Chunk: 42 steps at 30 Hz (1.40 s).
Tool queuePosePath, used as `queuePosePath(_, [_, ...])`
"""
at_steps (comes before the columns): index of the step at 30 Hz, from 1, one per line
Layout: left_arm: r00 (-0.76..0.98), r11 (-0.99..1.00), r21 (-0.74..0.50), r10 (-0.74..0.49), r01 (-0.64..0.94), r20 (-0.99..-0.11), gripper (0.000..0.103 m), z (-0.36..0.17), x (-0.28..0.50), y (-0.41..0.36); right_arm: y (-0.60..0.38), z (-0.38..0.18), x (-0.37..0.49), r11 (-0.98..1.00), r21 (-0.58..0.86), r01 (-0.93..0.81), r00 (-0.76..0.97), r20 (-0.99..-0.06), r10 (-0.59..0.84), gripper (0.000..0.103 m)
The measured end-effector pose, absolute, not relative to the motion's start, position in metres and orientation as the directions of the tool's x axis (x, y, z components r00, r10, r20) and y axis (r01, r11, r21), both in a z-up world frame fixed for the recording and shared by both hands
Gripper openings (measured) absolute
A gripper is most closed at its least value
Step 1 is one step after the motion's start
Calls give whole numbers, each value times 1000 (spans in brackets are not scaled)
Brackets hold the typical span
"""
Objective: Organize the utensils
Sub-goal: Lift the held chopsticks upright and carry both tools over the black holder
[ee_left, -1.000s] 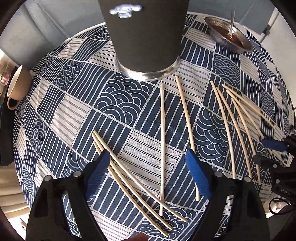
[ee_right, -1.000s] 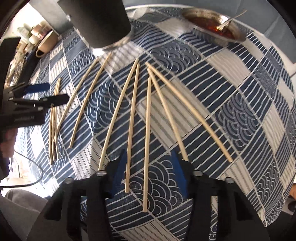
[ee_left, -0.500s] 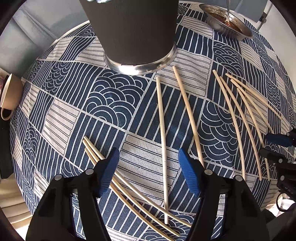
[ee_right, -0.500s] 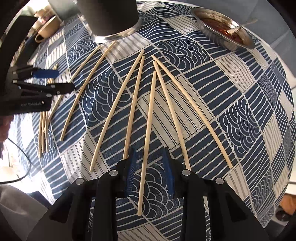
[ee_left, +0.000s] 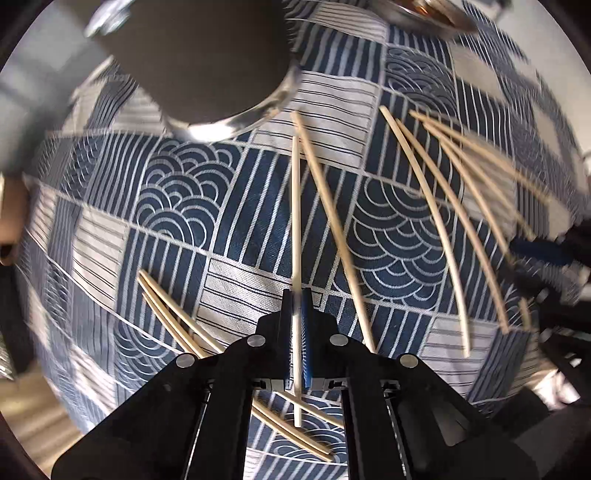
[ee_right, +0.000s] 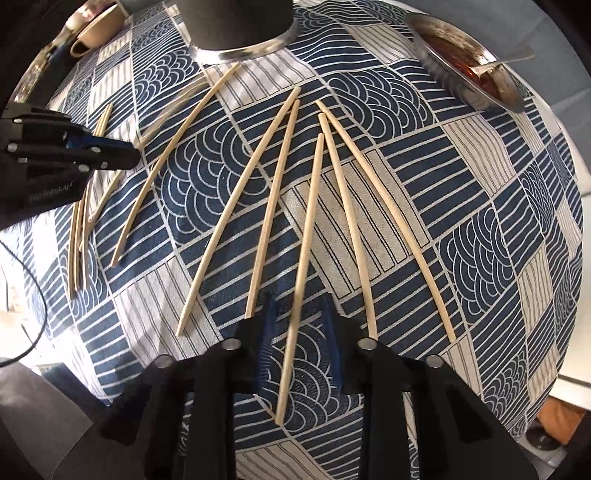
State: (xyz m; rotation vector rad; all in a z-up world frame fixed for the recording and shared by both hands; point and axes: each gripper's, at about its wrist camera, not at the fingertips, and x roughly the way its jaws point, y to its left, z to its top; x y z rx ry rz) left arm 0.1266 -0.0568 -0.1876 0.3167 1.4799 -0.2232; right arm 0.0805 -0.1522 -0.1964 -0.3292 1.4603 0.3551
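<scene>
Several pale wooden chopsticks lie on a blue-and-white patterned tablecloth [ee_right: 461, 258]. A dark cylindrical holder [ee_left: 207, 55] with a shiny metal base stands at the back; it also shows in the right wrist view [ee_right: 240, 22]. My left gripper [ee_left: 295, 299] is shut on one chopstick [ee_left: 295, 206] that points toward the holder. My right gripper [ee_right: 297, 314] is open, its blue pads on either side of another chopstick [ee_right: 306, 236] that lies flat. The left gripper shows in the right wrist view [ee_right: 107, 146] at the left.
A metal bowl [ee_right: 465, 70] with red sauce and a spoon sits at the back right. A beige cup [ee_right: 98, 31] stands at the back left. Three chopsticks [ee_left: 173, 317] lie together left of my left gripper. More chopsticks [ee_left: 461, 206] fan out between the grippers.
My left gripper moved forward and closed on the chopstick between its pads. My right gripper lowered around its chopstick and narrowed its opening.
</scene>
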Motion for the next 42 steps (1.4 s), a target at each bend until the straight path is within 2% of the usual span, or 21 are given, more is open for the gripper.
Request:
queuePosePath(1, [81,936,81,56,343,-995,5,-187,127,-58,-153,-197,81,903,-1,-430,72,-997,33,9])
queuePosePath(3, [47,947,44,30,319,-998,5,-187,132,-53,-156,-197,84,902,3,-433,64,-997,34,5])
queuePosePath(6, [0,958,-24,-25,287,-1000,5,-189,136,-40,-160,-198,87,901,26,-433,46,-998,51,4])
queuePosePath(11, [-78,971,-168,-157,168,-985,4,-192,137,0,-168,-199,86,909,171,-379,-25,-984,175,4])
queuePosePath(17, [-73,960,-259,-252,107,-965,4,-173,124,25,-177,-183,77,888,304,-345,-42,-950,309,4])
queuePosePath(26, [58,945,-314,-320,92,-946,4,-107,103,58,-176,-132,86,858,324,-399,39,-929,369,4])
queuePosePath(31, [150,942,-321,-333,95,-931,4,-83,100,40,-188,-89,92,840,317,-439,113,-909,402,4])
queuePosePath(42, [348,964,-249,-267,97,-899,4,-18,117,44,-153,-18,129,770,274,-577,276,-822,499,5])
